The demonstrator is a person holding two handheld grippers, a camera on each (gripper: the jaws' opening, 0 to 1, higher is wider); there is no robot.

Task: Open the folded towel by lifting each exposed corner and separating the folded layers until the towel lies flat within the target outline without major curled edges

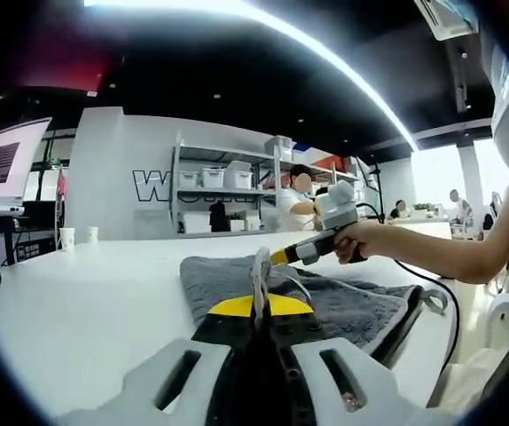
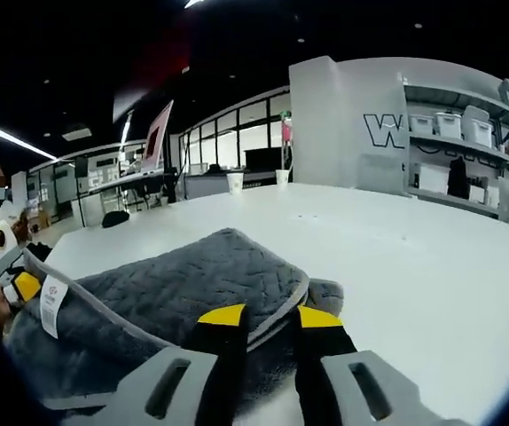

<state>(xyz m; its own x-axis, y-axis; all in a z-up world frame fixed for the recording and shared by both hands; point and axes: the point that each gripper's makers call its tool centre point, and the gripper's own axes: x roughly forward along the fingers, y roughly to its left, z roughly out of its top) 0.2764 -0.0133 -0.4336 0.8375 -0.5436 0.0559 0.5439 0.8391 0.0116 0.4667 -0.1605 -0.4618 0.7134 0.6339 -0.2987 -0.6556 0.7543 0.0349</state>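
Note:
A grey quilted towel [image 1: 343, 302] lies folded on the white table [image 1: 77, 311]. My left gripper [image 1: 256, 306] is shut on a towel edge, which stands up between its yellow tips. A hand holds my right gripper [image 1: 281, 256] low over the towel's far side. In the right gripper view the towel's [image 2: 175, 284] top layer ends in a rounded corner between the jaws. My right gripper [image 2: 272, 318] is open, one yellow tip on each side of that corner. A white label [image 2: 52, 302] sticks out at the left, close to the left gripper [image 2: 15, 284].
Two paper cups [image 1: 66, 236] stand at the table's far edge, with a monitor [image 1: 11, 164] behind them. Shelves with white bins [image 1: 215, 177] line the back wall, and a person stands there. A black cable [image 1: 432, 284] trails off the table's right side.

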